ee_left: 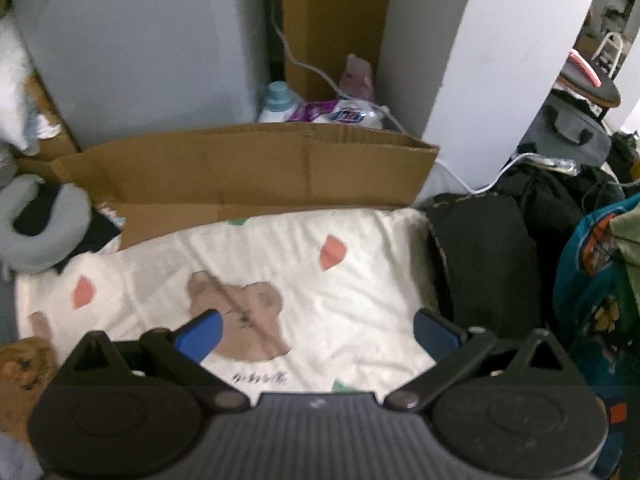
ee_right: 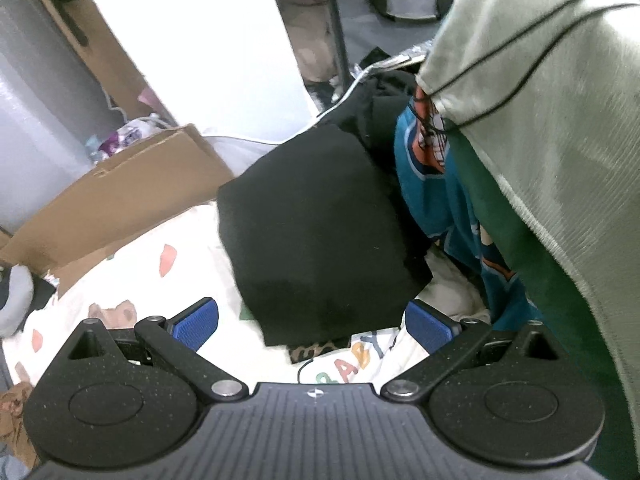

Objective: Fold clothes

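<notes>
Your left gripper (ee_left: 318, 334) spread wide, empty, above bear-print blanket (ee_left: 280, 272). Your right gripper (ee_right: 314, 326) also spread, empty, hanging over near edge of folded black garment (ee_right: 316, 232). Garment lies on blanket's right side; teal shirt (ee_right: 436, 200) just beyond it, cardboard box (ee_left: 248, 168) behind blanket.

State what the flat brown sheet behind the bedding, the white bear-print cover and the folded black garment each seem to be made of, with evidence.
Flat brown sheet: corrugated cardboard, matte, with creases and a raw-cut edge.
White bear-print cover: soft woven fabric, probably cotton, matte and wrinkled.
Folded black garment: thick matte cloth, perhaps knit or fleece; the weave is too dark to tell.
</notes>
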Demonstrator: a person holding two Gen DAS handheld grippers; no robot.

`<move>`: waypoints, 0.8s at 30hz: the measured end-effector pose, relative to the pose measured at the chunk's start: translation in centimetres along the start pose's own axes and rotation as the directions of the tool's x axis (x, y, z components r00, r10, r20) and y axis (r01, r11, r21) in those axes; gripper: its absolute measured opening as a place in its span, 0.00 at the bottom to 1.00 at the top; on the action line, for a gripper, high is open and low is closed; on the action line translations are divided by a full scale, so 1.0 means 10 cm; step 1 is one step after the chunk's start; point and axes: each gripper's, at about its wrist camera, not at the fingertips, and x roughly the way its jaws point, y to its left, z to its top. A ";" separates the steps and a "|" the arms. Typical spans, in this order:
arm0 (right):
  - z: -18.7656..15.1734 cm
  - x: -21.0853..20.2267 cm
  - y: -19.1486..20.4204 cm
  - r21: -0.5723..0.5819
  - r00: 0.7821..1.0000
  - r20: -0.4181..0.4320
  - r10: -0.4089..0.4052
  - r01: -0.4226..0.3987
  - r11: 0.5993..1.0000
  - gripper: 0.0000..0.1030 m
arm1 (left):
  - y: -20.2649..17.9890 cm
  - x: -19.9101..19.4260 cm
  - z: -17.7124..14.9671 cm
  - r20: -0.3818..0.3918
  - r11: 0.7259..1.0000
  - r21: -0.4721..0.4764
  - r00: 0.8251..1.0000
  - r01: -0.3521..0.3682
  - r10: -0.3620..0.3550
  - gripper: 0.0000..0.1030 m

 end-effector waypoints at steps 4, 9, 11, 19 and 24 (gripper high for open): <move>0.04 -0.28 0.08 -0.010 1.000 0.013 0.004 -0.004 1.000 1.00 | 0.15 -0.37 -0.03 0.031 1.000 -0.020 1.000 0.005 -0.004 1.00; 0.07 -0.66 0.35 -0.072 0.999 0.028 0.039 -0.037 0.997 1.00 | 0.32 -0.78 -0.14 0.058 1.000 -0.025 0.998 -0.014 0.016 1.00; 0.07 -0.82 0.50 -0.103 0.998 0.034 0.055 -0.051 0.993 0.99 | 0.41 -0.93 -0.20 0.061 0.999 -0.033 0.998 -0.028 0.030 1.00; 0.05 -1.43 1.16 -0.226 0.994 0.024 0.102 -0.094 0.969 0.99 | 0.84 -1.47 -0.42 0.089 0.993 -0.087 0.992 -0.080 0.088 1.00; -0.02 -1.79 1.53 -0.289 0.991 0.032 0.130 -0.115 0.950 0.99 | 1.08 -1.75 -0.68 0.116 0.990 -0.120 0.989 -0.080 0.094 1.00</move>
